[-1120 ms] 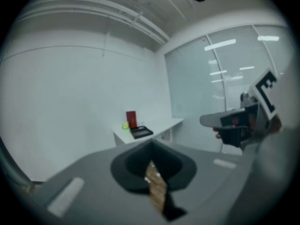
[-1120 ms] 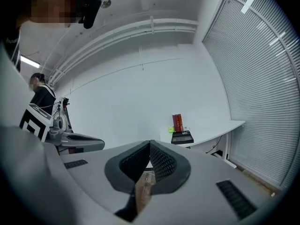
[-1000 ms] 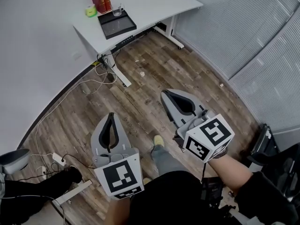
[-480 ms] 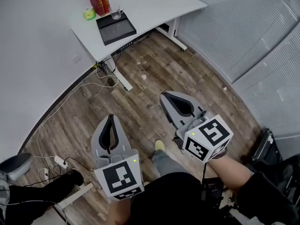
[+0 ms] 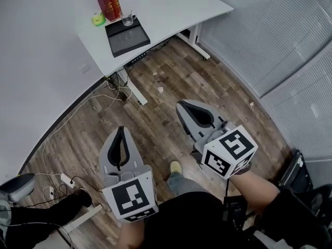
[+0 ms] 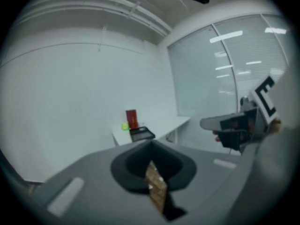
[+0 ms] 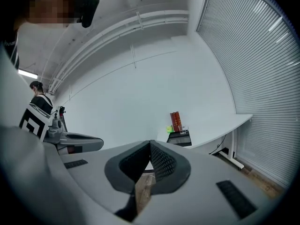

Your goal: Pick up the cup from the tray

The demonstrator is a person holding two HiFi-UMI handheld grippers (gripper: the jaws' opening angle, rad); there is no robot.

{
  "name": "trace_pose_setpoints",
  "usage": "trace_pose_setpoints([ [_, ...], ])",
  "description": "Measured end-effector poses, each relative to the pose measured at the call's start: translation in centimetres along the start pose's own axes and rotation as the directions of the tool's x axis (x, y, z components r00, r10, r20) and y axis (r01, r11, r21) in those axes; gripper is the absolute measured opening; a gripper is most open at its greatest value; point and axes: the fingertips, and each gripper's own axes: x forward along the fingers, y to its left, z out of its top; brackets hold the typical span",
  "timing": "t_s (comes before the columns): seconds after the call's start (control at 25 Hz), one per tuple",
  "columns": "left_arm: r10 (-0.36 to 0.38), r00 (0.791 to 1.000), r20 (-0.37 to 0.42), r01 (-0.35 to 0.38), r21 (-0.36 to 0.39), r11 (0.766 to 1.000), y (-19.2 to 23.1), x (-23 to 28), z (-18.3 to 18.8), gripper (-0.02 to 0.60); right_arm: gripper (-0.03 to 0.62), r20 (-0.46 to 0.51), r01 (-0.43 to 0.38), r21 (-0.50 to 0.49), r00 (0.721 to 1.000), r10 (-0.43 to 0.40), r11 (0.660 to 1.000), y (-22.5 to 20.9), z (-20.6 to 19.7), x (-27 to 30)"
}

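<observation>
i'm closing in: the tabletop (image 5: pixel 166 9) sits a little nearer than a second ago, yet the cup (image 5: pixel 127 18), at the far edge of the tray (image 5: pixel 127 38), is well out of reach. my left hand-held gripper (image 5: pixel 121 130) and right hand-held gripper (image 5: pixel 182 106) are both closed, empty.

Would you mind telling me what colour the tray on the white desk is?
Black. The tray shows best in the head view.

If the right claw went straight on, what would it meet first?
Way looks free for the right claw over the floor; then probably the desk, near the tray. Depth unclear.
</observation>
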Motion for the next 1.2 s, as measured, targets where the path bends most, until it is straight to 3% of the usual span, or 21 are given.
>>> trace_pose_setpoints([
  [0.36, -0.002, 0.999, -0.032, 0.003, 0.021, 1.000, -1.2, 1.7, 0.0, 0.002, 0.014, -0.004, -0.009, 0.020, 1.000, 0.009, 1.000, -2.3, -0.2, 0.7],
  [1.04, 0.008, 0.998, 0.068, -0.011, 0.046, 0.999, -2.9, 1.9, 4.2, 0.002, 0.014, 0.067, -0.016, 0.003, 0.998, 0.016, 1.000, -4.0, 2.5, -0.1],
  [1.2, -0.003, 0.997, 0.073, -0.003, 0.082, 0.997, -3.0, 1.7, 4.4, 0.002, 0.014, 0.079, -0.009, -0.007, 0.997, 0.010, 1.000, -4.2, 2.9, -0.4],
])
